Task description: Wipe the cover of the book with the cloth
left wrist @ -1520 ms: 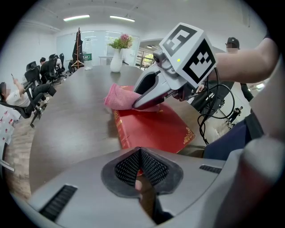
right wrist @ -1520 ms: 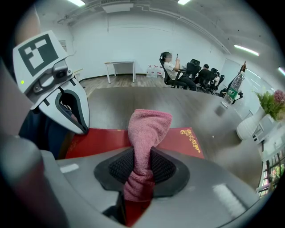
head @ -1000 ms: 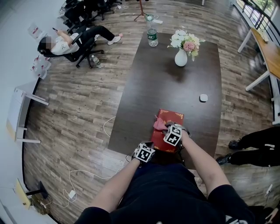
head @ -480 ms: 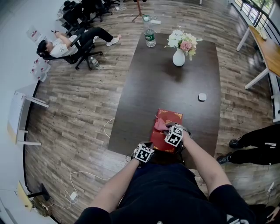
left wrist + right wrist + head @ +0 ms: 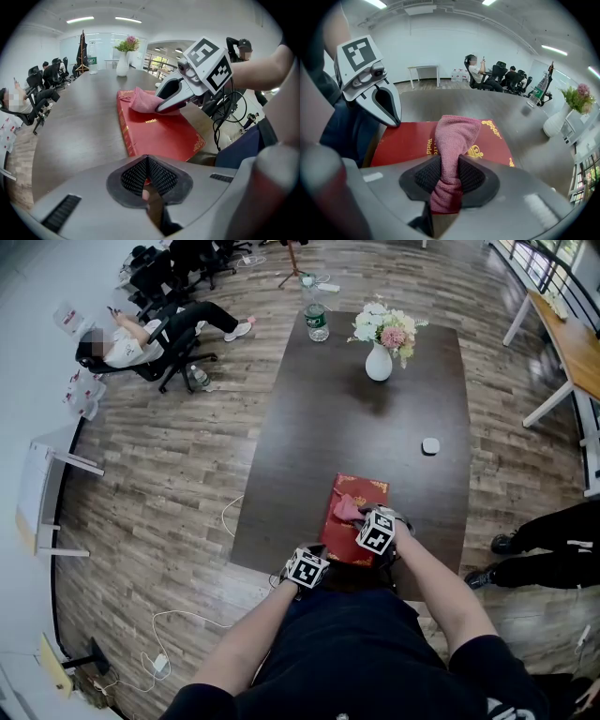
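Still, right gripper (image 5: pixel 447 173) clamps cloth (image 5: pixel 457 133) against book (image 5: pixel 408 140).

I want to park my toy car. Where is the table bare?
The wide bare middle of the table, between the vase and the red book, left of the small white object. The near edge is crowded: cloth, left gripper, right gripper.

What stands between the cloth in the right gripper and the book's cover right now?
Nothing visible does. The right gripper has its jaws shut on the pink cloth, whose free end lies on the cover of the red book. The left gripper, jaws together, sits by the book's near corner, off to the side.
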The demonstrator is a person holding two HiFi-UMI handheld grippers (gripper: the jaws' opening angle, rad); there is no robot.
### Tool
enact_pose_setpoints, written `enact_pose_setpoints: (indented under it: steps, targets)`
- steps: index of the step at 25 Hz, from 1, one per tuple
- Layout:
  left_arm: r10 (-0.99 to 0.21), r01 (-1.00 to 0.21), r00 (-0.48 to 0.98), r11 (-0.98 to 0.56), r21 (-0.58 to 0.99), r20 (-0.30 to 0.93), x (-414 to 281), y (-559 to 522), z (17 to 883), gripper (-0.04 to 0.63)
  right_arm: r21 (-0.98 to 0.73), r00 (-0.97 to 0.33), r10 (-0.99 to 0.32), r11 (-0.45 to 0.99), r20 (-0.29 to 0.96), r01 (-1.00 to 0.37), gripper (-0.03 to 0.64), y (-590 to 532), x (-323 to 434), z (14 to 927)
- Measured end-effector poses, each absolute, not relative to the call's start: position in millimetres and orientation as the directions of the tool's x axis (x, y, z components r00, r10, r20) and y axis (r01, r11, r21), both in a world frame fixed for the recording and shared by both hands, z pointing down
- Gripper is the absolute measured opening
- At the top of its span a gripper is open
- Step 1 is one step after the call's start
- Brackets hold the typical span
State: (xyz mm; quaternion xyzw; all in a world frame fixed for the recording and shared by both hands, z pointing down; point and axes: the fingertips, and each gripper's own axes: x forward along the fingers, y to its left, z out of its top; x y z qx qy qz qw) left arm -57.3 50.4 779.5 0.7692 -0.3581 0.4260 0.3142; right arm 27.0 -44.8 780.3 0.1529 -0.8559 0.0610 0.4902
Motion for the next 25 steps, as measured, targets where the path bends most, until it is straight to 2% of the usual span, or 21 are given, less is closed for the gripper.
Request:
enact_pose_setpoints:
  steps: [25]
  targets:
    - [-0.302,-0.817,0.392,-0.549,0.178,0.869,-58,49,781,-0.005,0.036,-0.464,-0.213,0.932,0.86,-0.361,0.107,-37,53,778]
